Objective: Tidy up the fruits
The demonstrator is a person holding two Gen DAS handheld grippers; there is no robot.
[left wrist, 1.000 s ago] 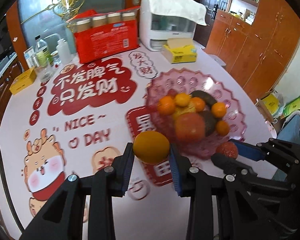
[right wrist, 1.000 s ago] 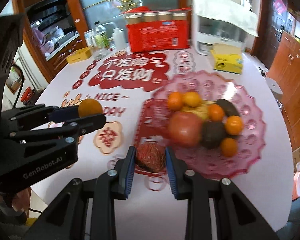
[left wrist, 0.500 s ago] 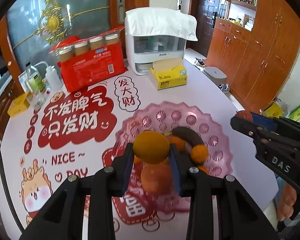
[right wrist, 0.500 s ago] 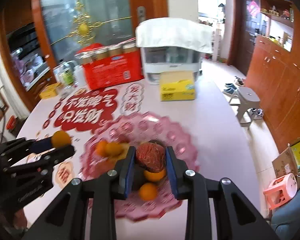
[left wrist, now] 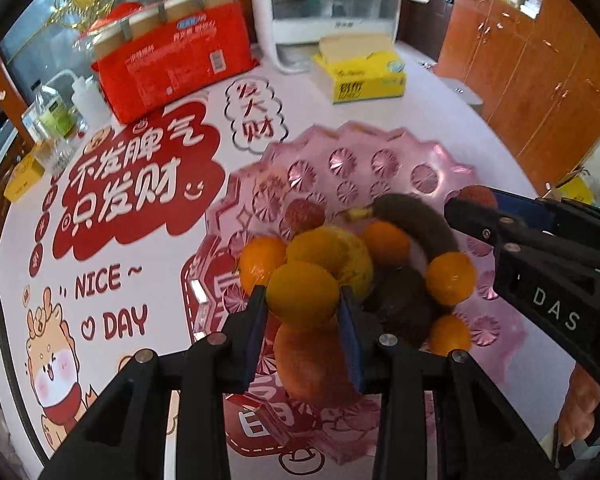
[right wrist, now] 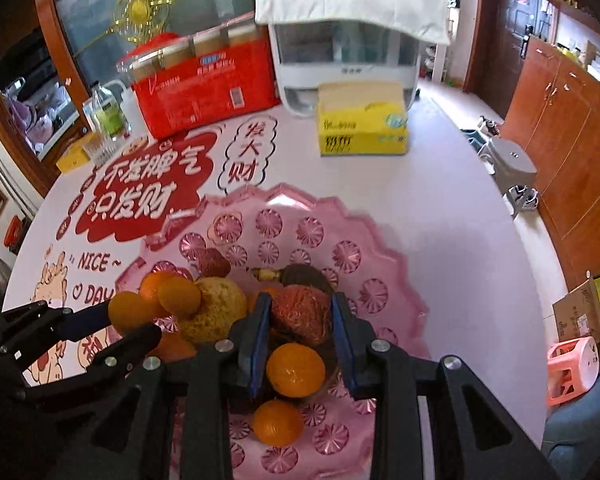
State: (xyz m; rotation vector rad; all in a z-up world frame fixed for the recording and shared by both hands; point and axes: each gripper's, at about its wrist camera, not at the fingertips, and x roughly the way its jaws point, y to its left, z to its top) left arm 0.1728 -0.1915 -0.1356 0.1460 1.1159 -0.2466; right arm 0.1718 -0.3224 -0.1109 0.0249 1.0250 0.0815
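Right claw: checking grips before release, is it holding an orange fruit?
No, the right claw is shut on a rough red fruit above the pink tray.

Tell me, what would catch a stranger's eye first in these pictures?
Probably the pink glass fruit tray in the middle of the table, piled with oranges and dark fruit. Just above it, the left gripper clamps an orange fruit and the right gripper a bumpy red fruit. Bold red lettering on the tablecloth fills the left side.
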